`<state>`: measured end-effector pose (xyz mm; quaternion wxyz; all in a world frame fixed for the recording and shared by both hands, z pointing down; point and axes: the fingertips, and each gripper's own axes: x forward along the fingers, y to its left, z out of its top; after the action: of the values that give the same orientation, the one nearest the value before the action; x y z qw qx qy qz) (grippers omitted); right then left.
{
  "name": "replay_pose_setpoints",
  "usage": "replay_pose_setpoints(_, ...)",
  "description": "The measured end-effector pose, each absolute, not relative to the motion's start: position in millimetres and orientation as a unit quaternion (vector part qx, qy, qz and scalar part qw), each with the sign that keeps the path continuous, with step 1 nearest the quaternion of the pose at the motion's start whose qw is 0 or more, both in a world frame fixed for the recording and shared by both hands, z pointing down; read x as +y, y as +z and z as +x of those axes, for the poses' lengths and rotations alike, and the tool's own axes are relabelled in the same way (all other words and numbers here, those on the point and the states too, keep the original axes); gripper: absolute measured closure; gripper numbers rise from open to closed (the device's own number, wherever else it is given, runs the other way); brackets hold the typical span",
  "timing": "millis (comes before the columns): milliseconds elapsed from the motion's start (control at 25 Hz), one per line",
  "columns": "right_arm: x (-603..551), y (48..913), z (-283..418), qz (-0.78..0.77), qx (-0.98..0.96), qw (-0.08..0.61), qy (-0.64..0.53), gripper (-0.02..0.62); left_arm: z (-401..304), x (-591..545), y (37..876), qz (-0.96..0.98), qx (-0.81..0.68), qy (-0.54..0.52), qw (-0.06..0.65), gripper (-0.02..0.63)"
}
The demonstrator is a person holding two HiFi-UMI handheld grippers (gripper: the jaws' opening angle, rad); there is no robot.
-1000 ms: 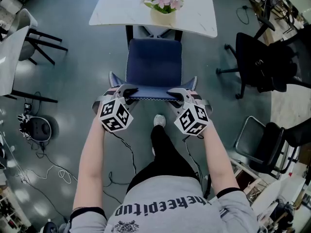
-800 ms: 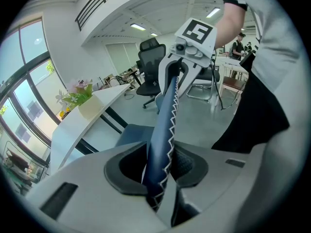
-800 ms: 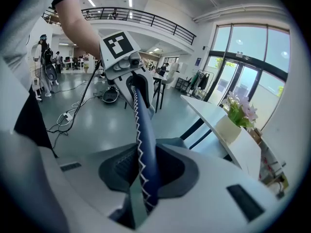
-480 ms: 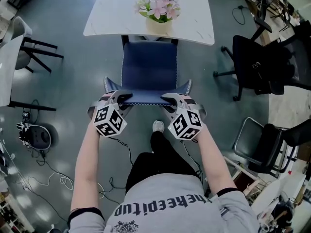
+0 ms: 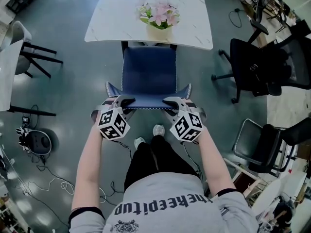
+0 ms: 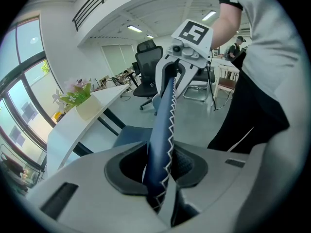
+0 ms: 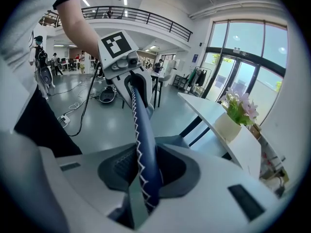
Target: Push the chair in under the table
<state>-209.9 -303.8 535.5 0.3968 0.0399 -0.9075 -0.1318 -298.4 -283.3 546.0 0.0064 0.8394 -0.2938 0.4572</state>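
- Grey polished floor (image 5: pixel 73 76) fills the head view. On it the blue chair (image 5: pixel 148 72) stands squarely in front of the white marble worktop (image 5: pixel 112 13). The far edge of its seat is right at the worktop's near edge, and most of the seat lies out in the open.
- From above, the backrest (image 5: pixel 148 102) shows edge-on on the person's side of the seat. The gripper views show it lengthwise, with white zigzag stitching along its top.
- The left claw (image 6: pixel 161 169) sits over the backrest's top edge near its left corner. In the left gripper view the padded edge runs between the jaws, which are closed onto it at a partway width.
- The right claw (image 7: pixel 146 171) sits over the same edge near the right corner. Its jaws have just been opening a little, with the backrest between them and the pads against it.
- Each gripper view shows the other claw at the far end of the backrest.
- A flower pot (image 5: pixel 159 32) with pink blooms stands on the worktop near its near edge, straight beyond the chair.
- Only the head view shows the person's shoe (image 5: pixel 158 130) below the backrest, a black office chair (image 5: pixel 257 69) well off to the right, and cables (image 5: pixel 48 171) on the floor at the left.
- Only the right gripper view shows the tall windows (image 7: pixel 243 52) and an upper railing (image 7: pixel 146 19).
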Motion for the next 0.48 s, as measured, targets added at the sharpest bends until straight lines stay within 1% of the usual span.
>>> replay_pose_setpoints(280,-306.4,538.1,-208.5,0.041,-0.902,0.419,-0.096,0.453,-296.3,-282.2,548.1,0.837,-0.289,0.465,0.006,0.484)
replay_pose_setpoints(480,-302.6,536.0,-208.4,0.048,-0.893,0.440,-0.085,0.442,-296.4,-276.0,545.0,0.834,-0.285,0.473,-0.018,0.480)
